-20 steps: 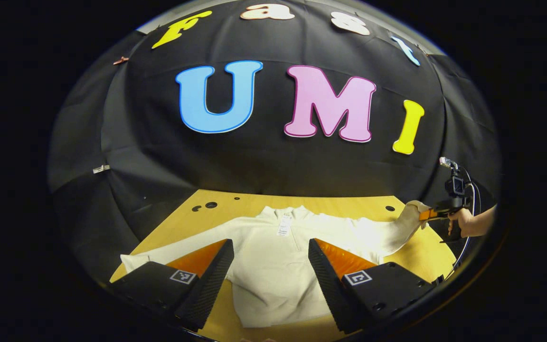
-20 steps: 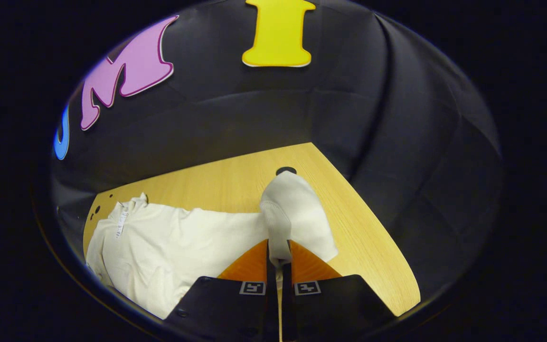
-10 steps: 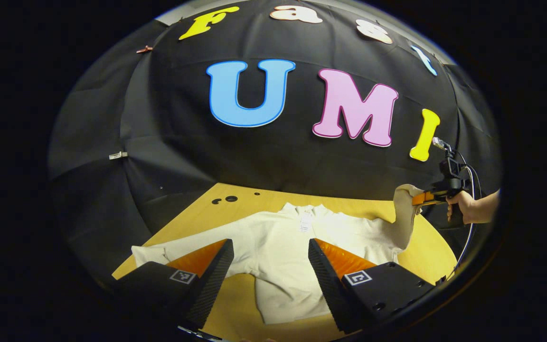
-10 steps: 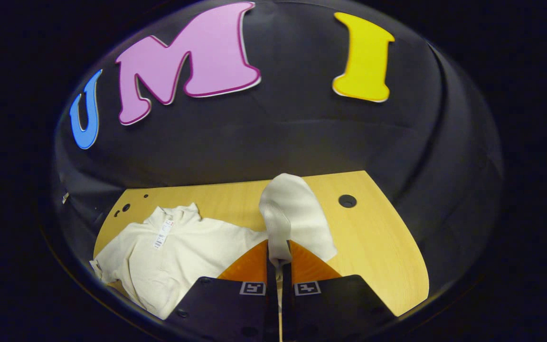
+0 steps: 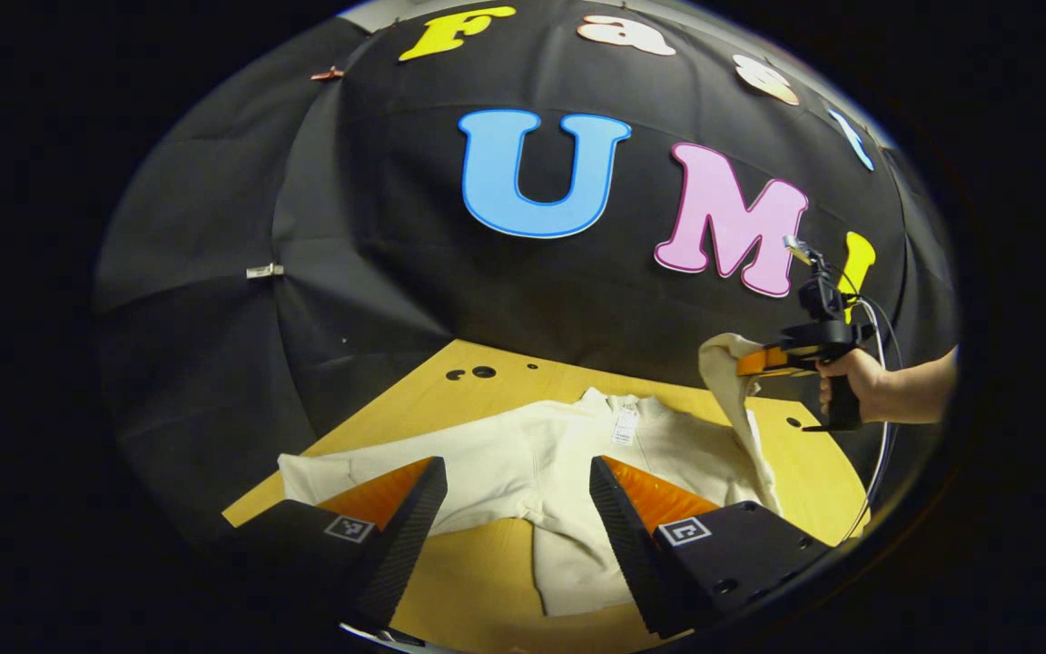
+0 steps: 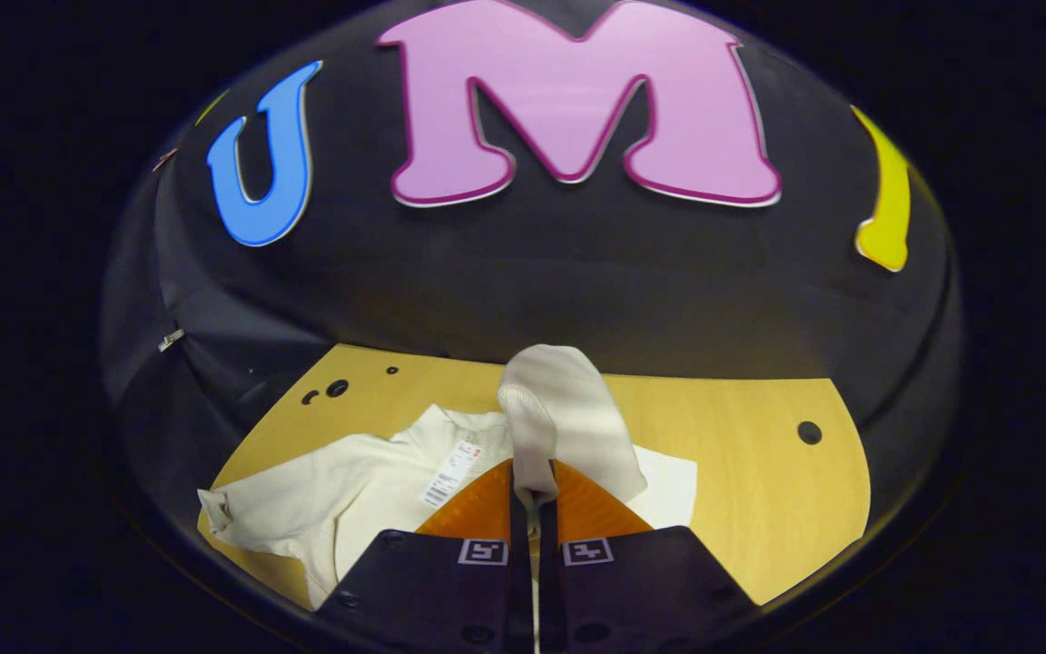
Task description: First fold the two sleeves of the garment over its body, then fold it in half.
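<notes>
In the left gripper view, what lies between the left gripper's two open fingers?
Between the left gripper's fingers lie the cream garment's body and bare wooden table, seen in the left gripper view; neither finger touches the cloth.

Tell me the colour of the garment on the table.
The garment is plain cream-white, with no pattern; it shows best in the left gripper view.

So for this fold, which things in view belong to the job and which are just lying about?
In the job:
- white sweatshirt
- its lifted sleeve, clamped in the right tongs
- its flat sleeve
- left tongs, open above it

Just there:
- wooden table
- paper tag at the collar
</notes>
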